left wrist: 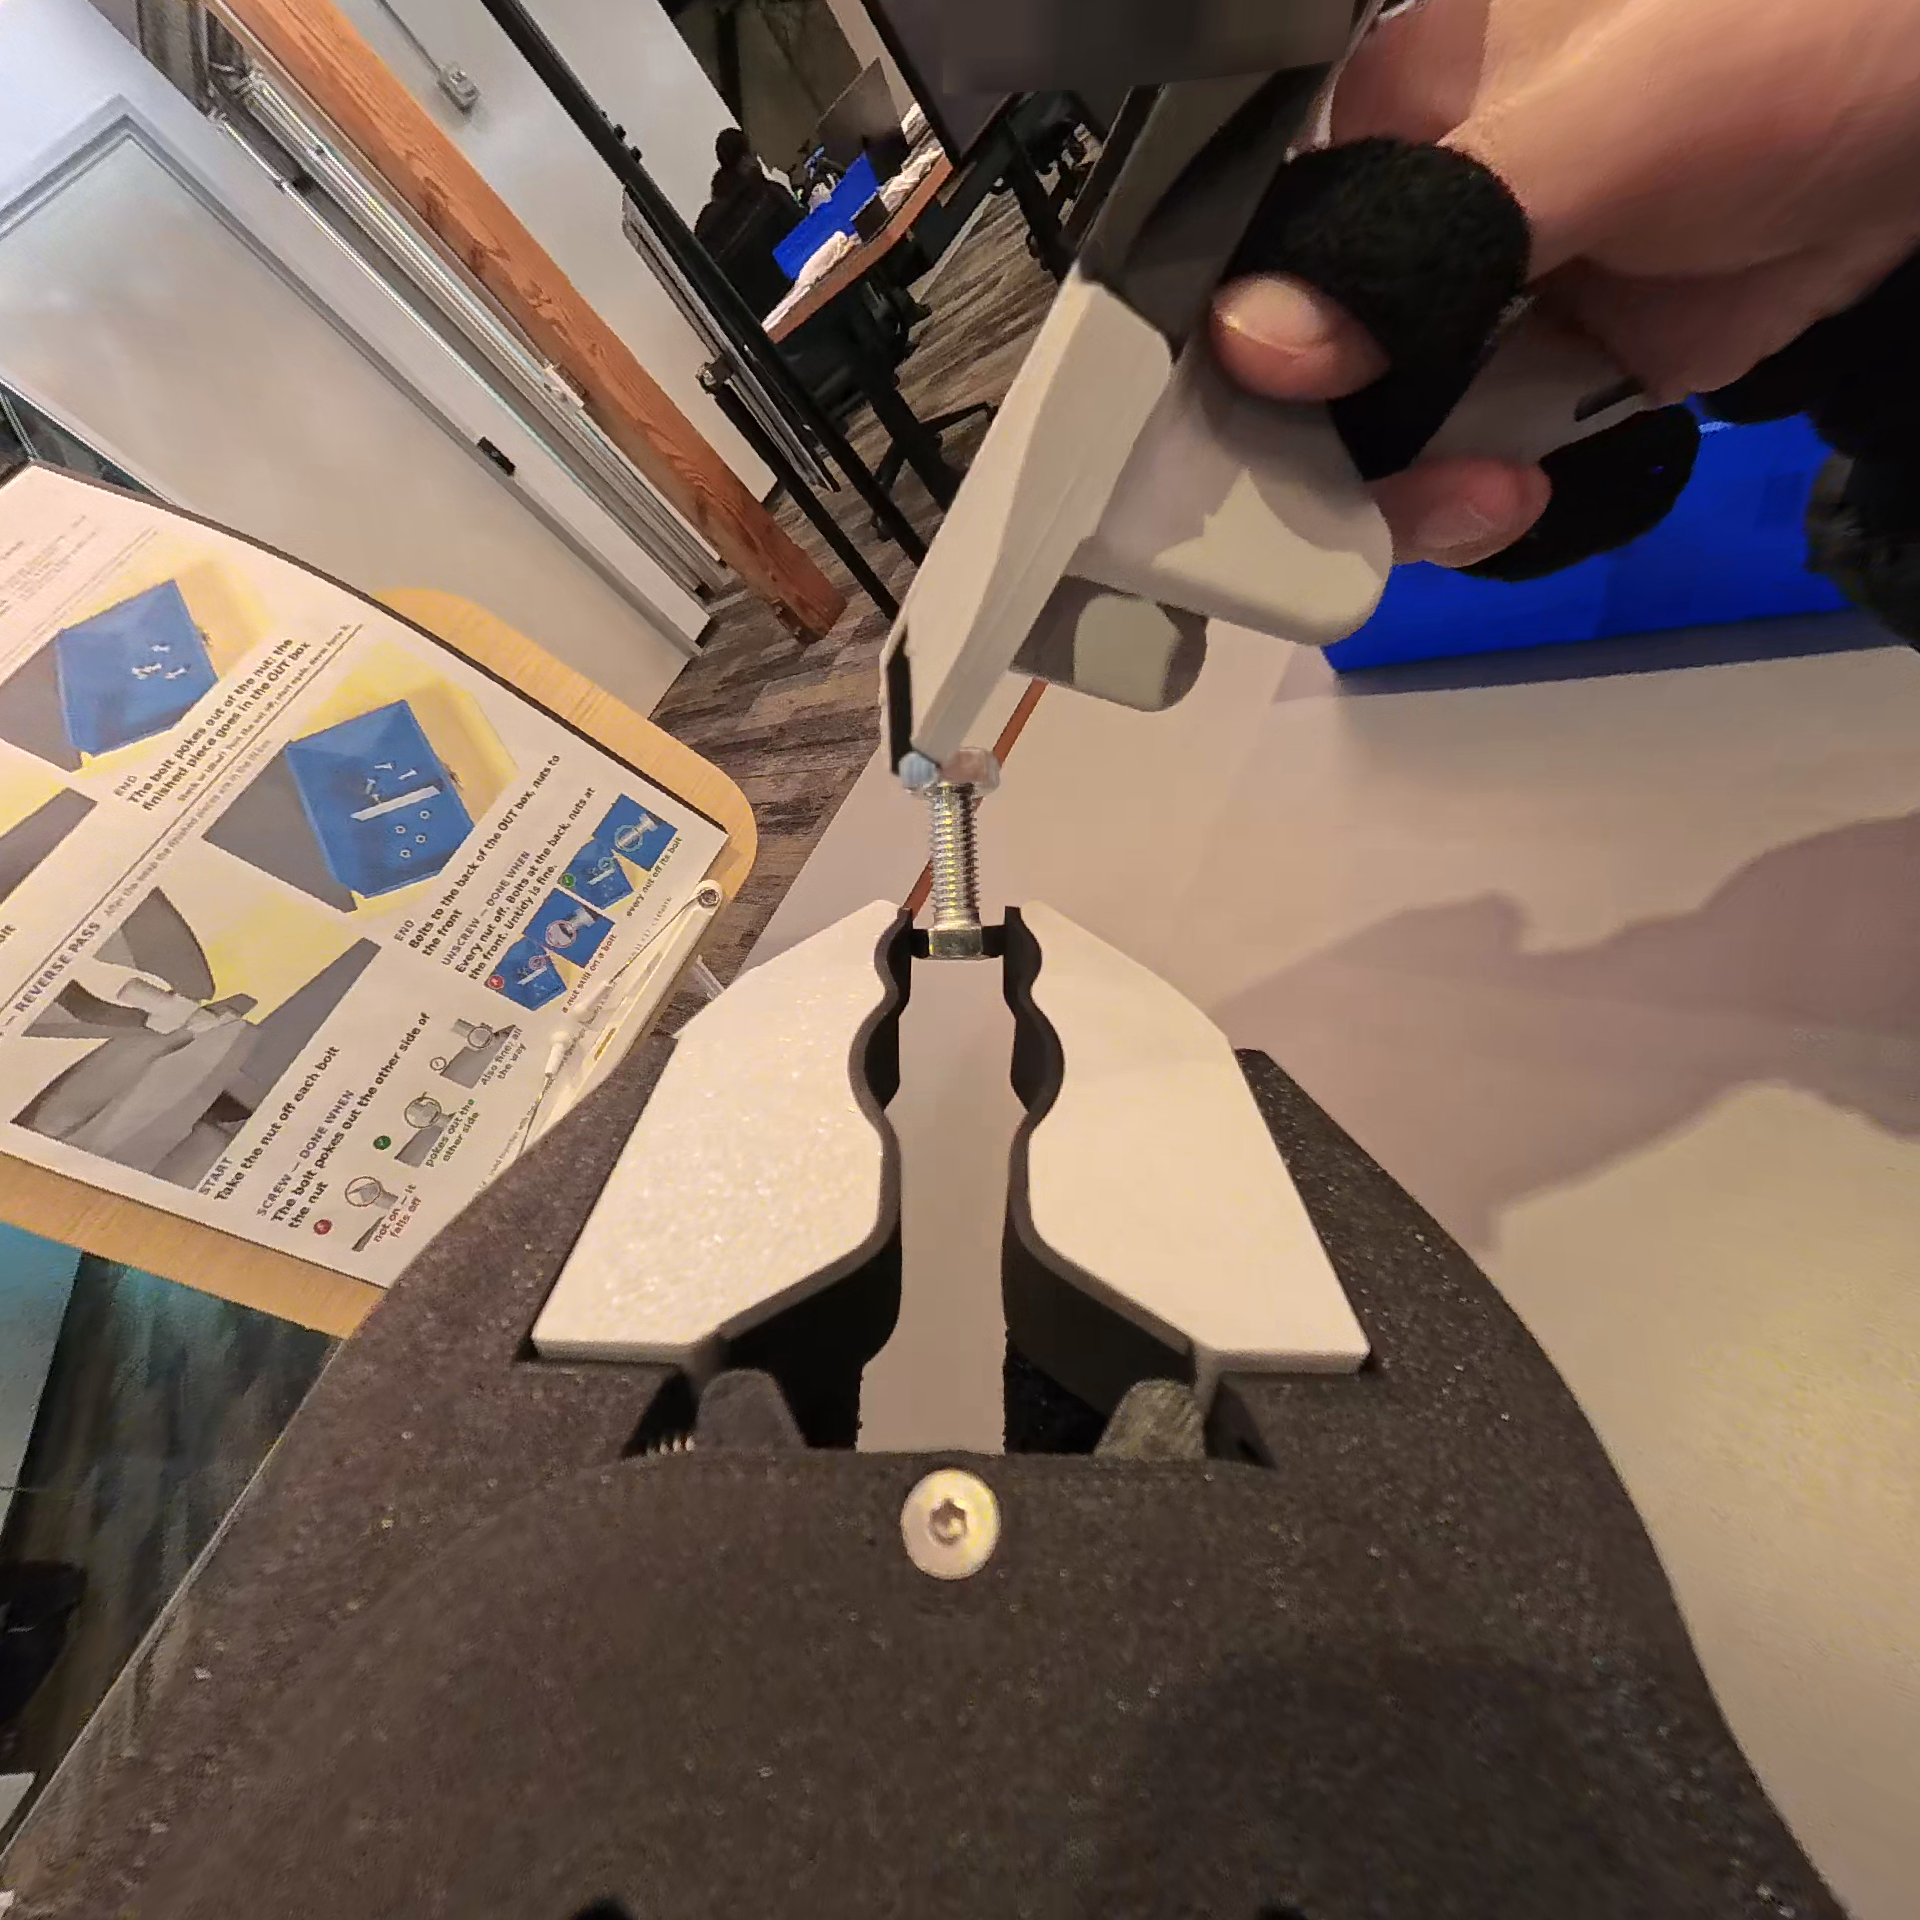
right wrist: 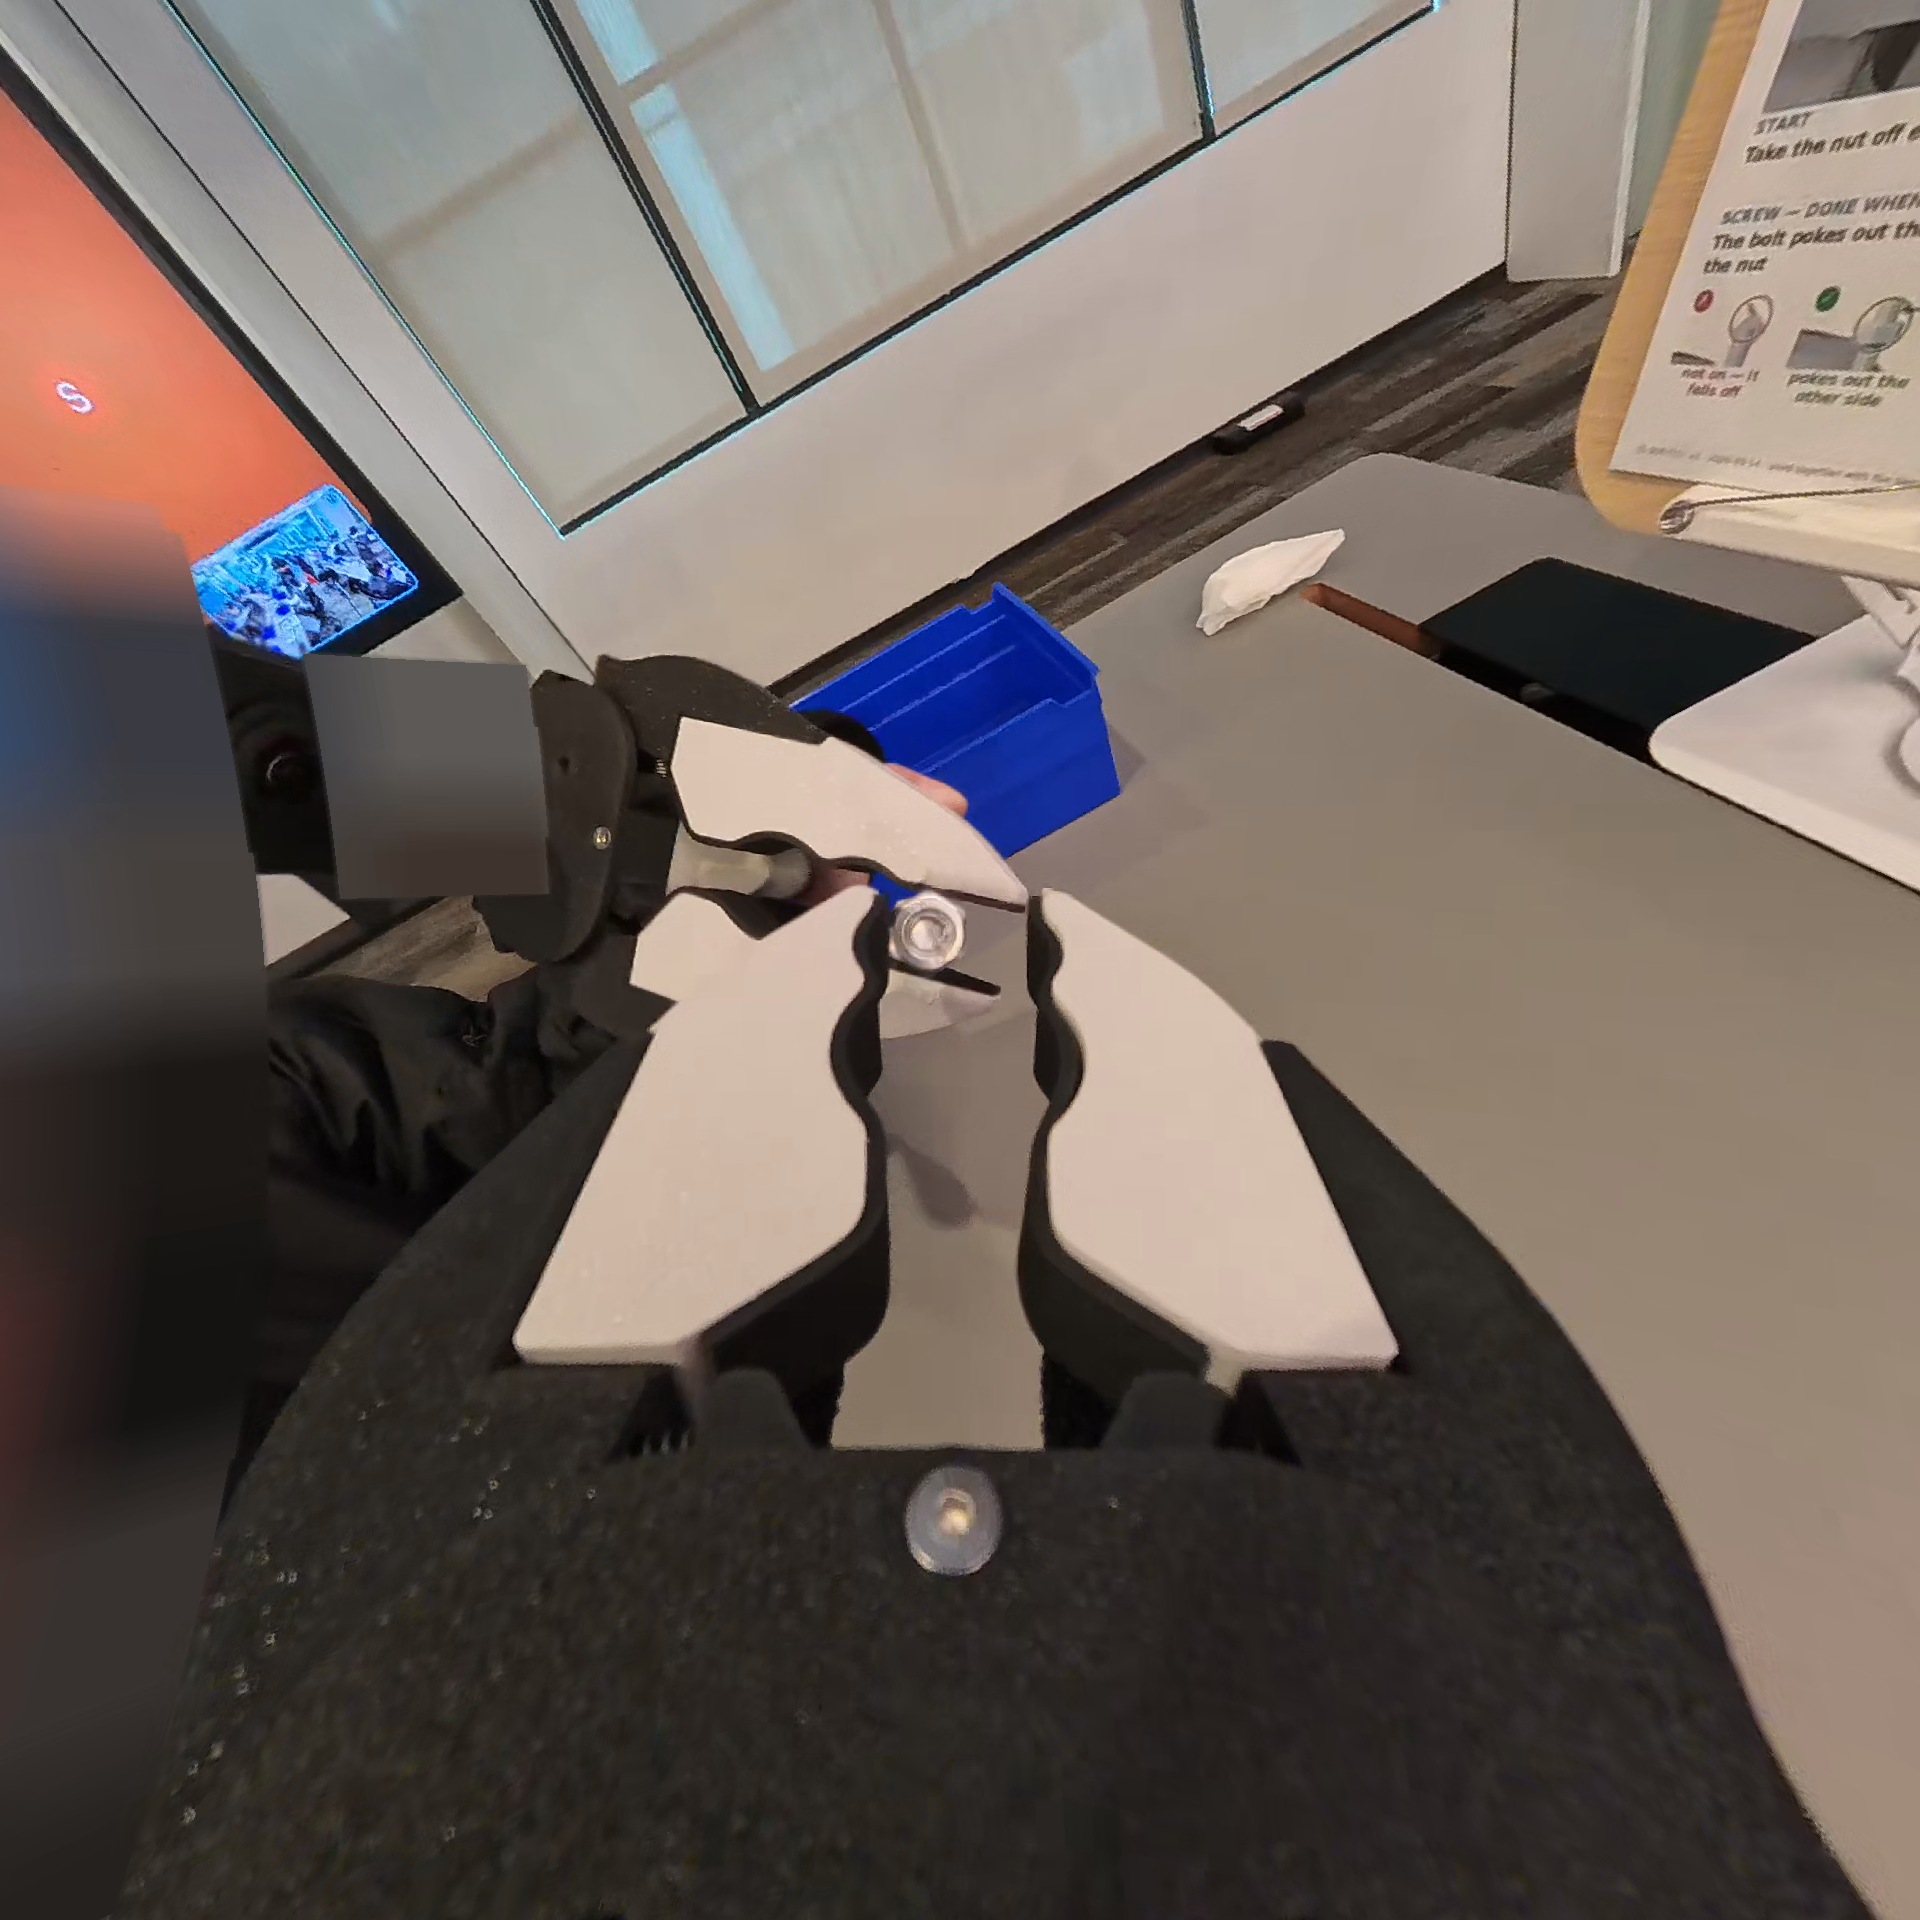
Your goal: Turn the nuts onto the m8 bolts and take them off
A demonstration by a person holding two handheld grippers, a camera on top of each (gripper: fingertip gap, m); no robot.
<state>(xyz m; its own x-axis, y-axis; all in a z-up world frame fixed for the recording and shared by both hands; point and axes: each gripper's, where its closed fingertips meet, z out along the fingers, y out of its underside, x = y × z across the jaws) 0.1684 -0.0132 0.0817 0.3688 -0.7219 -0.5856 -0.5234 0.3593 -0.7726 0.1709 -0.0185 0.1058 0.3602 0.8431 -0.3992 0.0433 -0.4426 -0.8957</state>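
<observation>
Left wrist view: your left gripper [left wrist: 958, 940] is clamping the bolt [left wrist: 954, 868] by its head, shank pointing away. Right gripper [right wrist: 951, 940] is standing parted around the nut [right wrist: 928, 933] at the far tip, one pad touching.

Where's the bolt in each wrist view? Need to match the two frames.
Left wrist view: bolt just above centre, upright, its hex head clamped between the left gripper tips, nut at its top under the right gripper's fingertip.
Right wrist view: bolt just above centre, seen end-on with the nut around it, between the right gripper fingertips.
Shared landmark: blue bin, top right in the left view, behind the left gripper in the right view.
</observation>
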